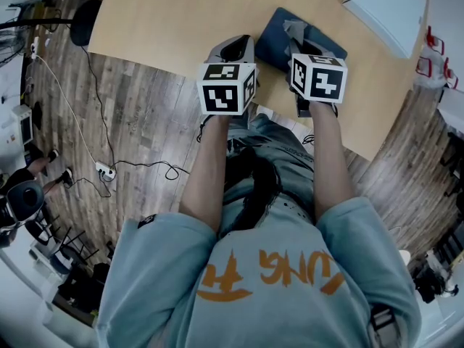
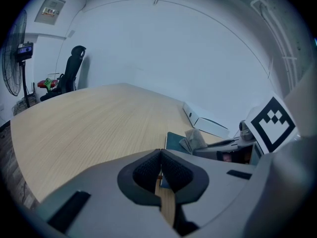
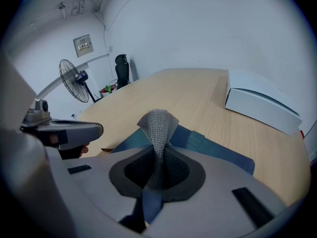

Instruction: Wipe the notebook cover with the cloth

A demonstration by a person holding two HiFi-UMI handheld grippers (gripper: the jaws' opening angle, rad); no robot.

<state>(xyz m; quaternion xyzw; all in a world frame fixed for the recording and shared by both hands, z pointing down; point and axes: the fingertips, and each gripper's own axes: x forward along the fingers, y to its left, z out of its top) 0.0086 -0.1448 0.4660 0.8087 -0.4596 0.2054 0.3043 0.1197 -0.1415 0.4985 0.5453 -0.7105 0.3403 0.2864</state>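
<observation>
A dark blue notebook (image 1: 274, 36) lies on the light wooden table (image 1: 159, 20), near its front edge. My right gripper (image 3: 157, 168) is shut on a grey knitted cloth (image 3: 158, 128) whose free end sticks up over the notebook (image 3: 218, 150). In the head view the cloth (image 1: 295, 29) shows just above the right gripper (image 1: 303, 49), over the notebook. My left gripper (image 2: 160, 172) is shut with nothing between its pads, and hovers at the table edge just left of the notebook (image 2: 176, 142). The left gripper (image 1: 233, 49) sits beside the right one.
A flat white box (image 1: 386, 7) lies at the table's far right corner (image 3: 260, 105). A black office chair (image 2: 72, 71) and a standing fan (image 3: 74, 78) are beyond the table. Cables and a power strip (image 1: 106, 170) lie on the wooden floor to the left.
</observation>
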